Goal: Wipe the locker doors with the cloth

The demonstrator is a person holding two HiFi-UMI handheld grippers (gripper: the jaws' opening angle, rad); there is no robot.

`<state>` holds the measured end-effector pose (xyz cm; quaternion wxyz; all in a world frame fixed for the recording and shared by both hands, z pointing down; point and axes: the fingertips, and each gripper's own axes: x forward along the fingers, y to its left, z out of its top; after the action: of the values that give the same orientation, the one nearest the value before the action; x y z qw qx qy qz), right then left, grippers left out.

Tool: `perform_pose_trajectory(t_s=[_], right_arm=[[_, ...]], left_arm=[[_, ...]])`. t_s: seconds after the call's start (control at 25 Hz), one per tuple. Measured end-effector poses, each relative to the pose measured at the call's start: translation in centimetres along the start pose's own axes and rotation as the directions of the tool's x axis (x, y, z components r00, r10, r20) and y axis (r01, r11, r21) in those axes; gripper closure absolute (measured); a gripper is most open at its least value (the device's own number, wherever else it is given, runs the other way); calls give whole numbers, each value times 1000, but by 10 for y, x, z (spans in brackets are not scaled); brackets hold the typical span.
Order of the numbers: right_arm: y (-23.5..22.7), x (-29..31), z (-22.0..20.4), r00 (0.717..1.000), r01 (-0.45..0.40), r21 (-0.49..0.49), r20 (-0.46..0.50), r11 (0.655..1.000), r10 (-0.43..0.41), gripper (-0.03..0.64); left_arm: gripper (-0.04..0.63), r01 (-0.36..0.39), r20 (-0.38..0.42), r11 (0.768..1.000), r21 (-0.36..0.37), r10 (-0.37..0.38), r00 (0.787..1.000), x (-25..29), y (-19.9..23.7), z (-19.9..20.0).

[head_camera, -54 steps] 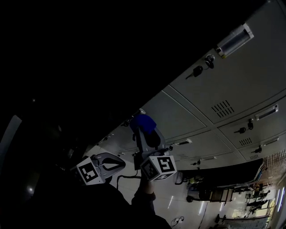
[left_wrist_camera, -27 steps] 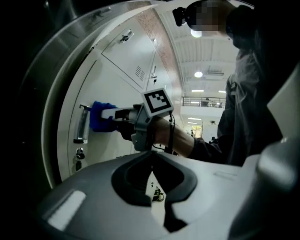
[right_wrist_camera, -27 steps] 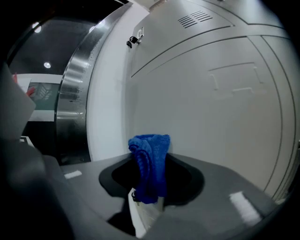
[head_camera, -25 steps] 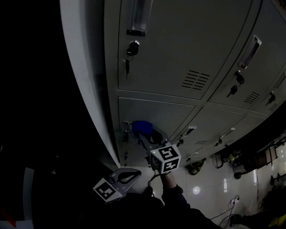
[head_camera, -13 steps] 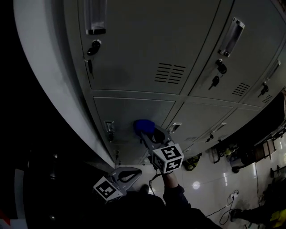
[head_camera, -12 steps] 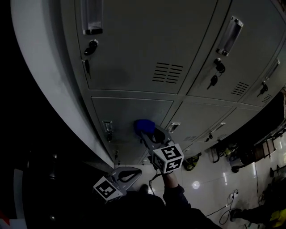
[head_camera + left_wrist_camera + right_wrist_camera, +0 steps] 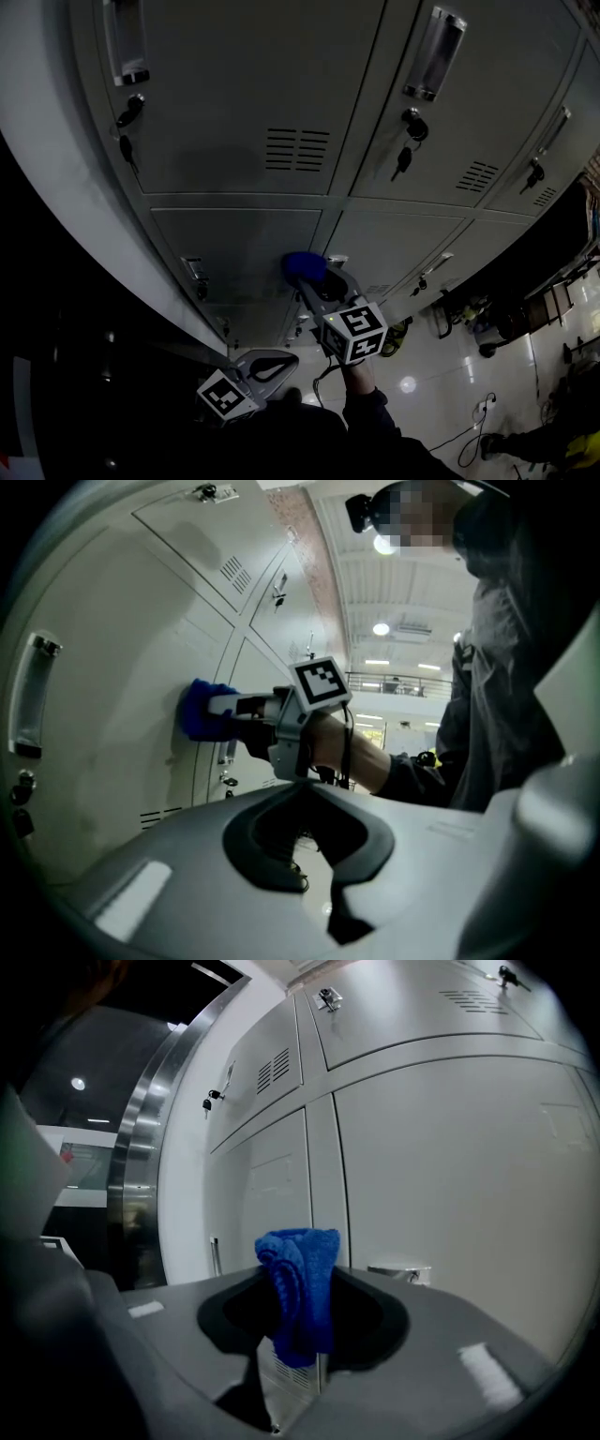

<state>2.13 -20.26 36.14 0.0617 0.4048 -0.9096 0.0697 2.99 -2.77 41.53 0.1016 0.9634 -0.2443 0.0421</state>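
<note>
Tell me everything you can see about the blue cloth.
The blue cloth looks like soft, looped terry fabric, bunched into a folded wad. The right gripper has its jaws shut on it, and the wad bulges out past their tips. Its front end sits against a grey locker door in the lower row, near that door's right edge. Nothing else touches it.
</note>
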Motion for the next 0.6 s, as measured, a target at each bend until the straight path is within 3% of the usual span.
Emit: perform_pose_trajectory(t_s=[0.32,0.6], right_arm=[[34,-5,1,995,-103,-9,8,995,103,472],[58,3,-3,997,-83,-3,-4,997,83,472]], left_arm=[[598,-34,2,999,-4,34,999,-4,12,-20],[598,-56,-25,998,-8,56,998,-37,33,-24]])
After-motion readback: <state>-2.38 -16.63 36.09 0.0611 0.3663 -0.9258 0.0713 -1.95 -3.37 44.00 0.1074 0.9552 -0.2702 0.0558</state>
